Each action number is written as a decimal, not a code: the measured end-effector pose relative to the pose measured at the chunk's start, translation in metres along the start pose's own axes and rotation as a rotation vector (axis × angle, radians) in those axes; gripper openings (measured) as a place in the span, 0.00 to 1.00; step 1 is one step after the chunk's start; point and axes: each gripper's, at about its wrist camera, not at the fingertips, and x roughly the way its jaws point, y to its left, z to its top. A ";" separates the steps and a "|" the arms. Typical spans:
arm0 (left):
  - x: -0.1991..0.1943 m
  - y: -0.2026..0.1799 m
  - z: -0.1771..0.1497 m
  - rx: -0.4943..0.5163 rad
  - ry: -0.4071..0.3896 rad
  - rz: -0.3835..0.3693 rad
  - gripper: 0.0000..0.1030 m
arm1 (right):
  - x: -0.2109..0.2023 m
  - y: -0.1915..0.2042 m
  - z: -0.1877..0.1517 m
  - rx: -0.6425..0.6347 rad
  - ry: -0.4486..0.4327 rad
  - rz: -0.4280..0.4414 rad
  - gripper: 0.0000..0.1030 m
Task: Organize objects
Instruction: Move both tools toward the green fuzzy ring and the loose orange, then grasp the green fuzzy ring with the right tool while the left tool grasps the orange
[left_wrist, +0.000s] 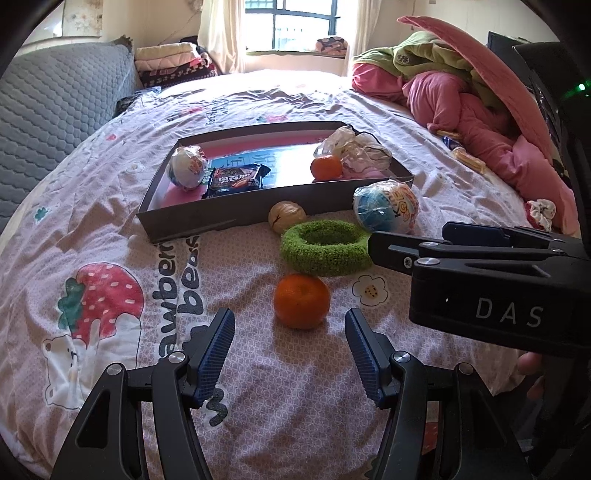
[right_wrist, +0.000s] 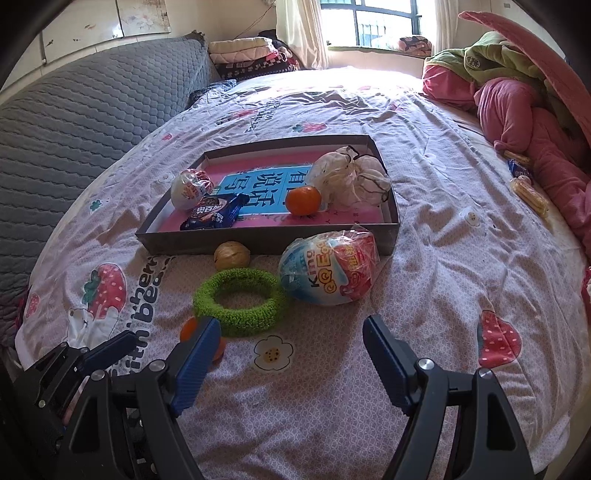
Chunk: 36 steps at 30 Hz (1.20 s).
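In the left wrist view, the left gripper (left_wrist: 290, 326) hangs with its jaws apart and empty, just short of a small round orange tangerine (left_wrist: 301, 300) lying on the printed pink bedsheet (left_wrist: 110, 229). Beyond the fruit sit a fuzzy green fabric ring (left_wrist: 325, 248), a tan walnut (left_wrist: 287, 216) and a shallow dark cardboard tray (left_wrist: 177, 221). The tangerine looks light, slightly soft and prone to roll, so pinching it gently across its widest middle seems best.

In the right wrist view, the right gripper (right_wrist: 291, 330) is also spread and empty, pointing at a plastic-wrapped blue and red toy egg (right_wrist: 327, 267) beside the tray. Its crinkly film looks slippery; take it across the broad belly.
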 end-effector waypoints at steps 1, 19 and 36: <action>0.002 0.001 0.001 -0.003 0.002 -0.004 0.62 | 0.002 0.000 0.000 0.003 0.006 -0.004 0.76; 0.030 0.010 0.007 -0.025 0.012 -0.046 0.62 | 0.043 -0.006 0.005 0.138 0.098 -0.065 0.76; 0.050 0.013 0.009 -0.030 0.018 -0.068 0.64 | 0.066 -0.003 0.001 0.109 0.070 -0.120 0.67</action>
